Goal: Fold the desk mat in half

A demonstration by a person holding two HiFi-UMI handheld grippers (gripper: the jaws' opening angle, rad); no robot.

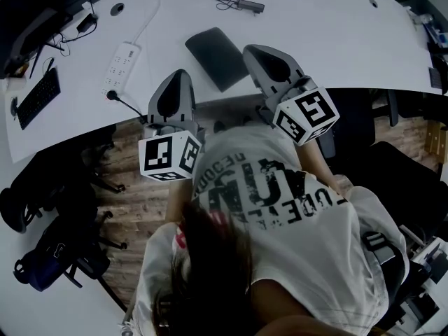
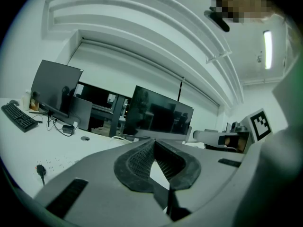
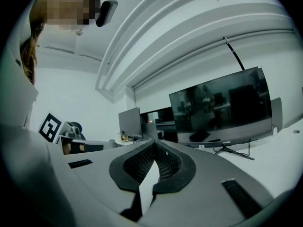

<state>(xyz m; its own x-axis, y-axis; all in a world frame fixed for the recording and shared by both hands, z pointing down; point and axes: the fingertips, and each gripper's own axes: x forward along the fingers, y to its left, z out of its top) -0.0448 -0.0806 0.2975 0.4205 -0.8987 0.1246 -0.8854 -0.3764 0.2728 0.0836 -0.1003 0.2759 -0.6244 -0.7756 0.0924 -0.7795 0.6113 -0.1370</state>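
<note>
The dark desk mat [image 1: 215,57] lies flat on the white desk [image 1: 329,40], near its front edge. My left gripper [image 1: 180,73] hovers at the desk edge, just left of and nearer than the mat, jaws shut and empty. My right gripper [image 1: 249,49] is held beside the mat's right edge, also shut with nothing in it. In the left gripper view the left gripper [image 2: 154,141] points level across the room, its pads meeting at the tips. The right gripper [image 3: 155,144] shows the same in the right gripper view. Neither gripper view shows the mat.
A white power strip [image 1: 120,64] and a small microphone [image 1: 112,95] lie left of the mat, a keyboard [image 1: 38,97] further left. Cables [image 1: 236,1] sit at the back. Monitors [image 2: 161,114] [image 3: 220,107] stand ahead. A backpack [image 1: 40,269] rests on the floor.
</note>
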